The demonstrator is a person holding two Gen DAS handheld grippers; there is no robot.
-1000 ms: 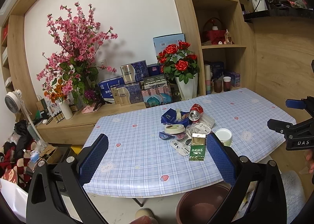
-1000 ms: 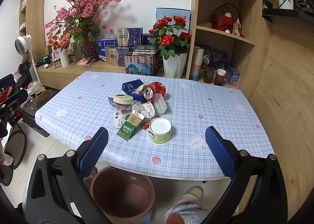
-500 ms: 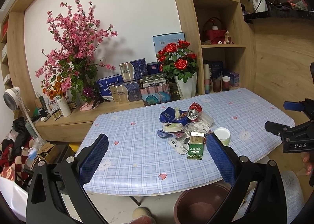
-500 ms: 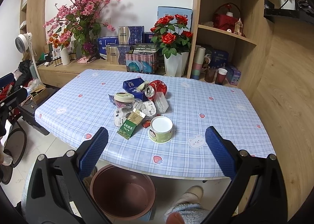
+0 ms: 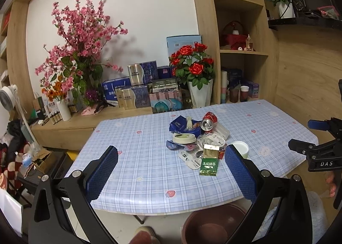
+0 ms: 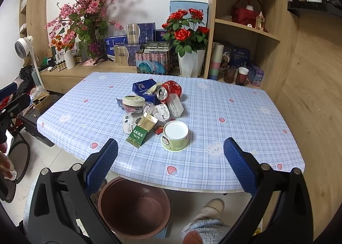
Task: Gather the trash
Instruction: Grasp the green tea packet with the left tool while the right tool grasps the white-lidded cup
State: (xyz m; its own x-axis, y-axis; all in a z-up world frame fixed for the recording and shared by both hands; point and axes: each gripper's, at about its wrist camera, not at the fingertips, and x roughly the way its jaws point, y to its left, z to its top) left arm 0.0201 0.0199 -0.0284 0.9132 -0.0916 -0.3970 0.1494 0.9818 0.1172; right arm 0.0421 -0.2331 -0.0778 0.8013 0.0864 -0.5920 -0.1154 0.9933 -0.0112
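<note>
Brown bin (image 5: 210, 225) cut off by bottom edge, wrappers (image 6: 149, 113) under the pile partly hidden

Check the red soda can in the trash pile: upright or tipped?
Tipped. The red can lies on its side, and its opened silver top faces the right wrist camera, resting beside the blue box.

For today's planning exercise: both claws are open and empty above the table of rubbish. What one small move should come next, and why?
Probably lower the right claw onto the white-lidded green cup. It stands alone at the near edge of the pile, between the open fingers, with the brown bin just below the table edge.
</note>
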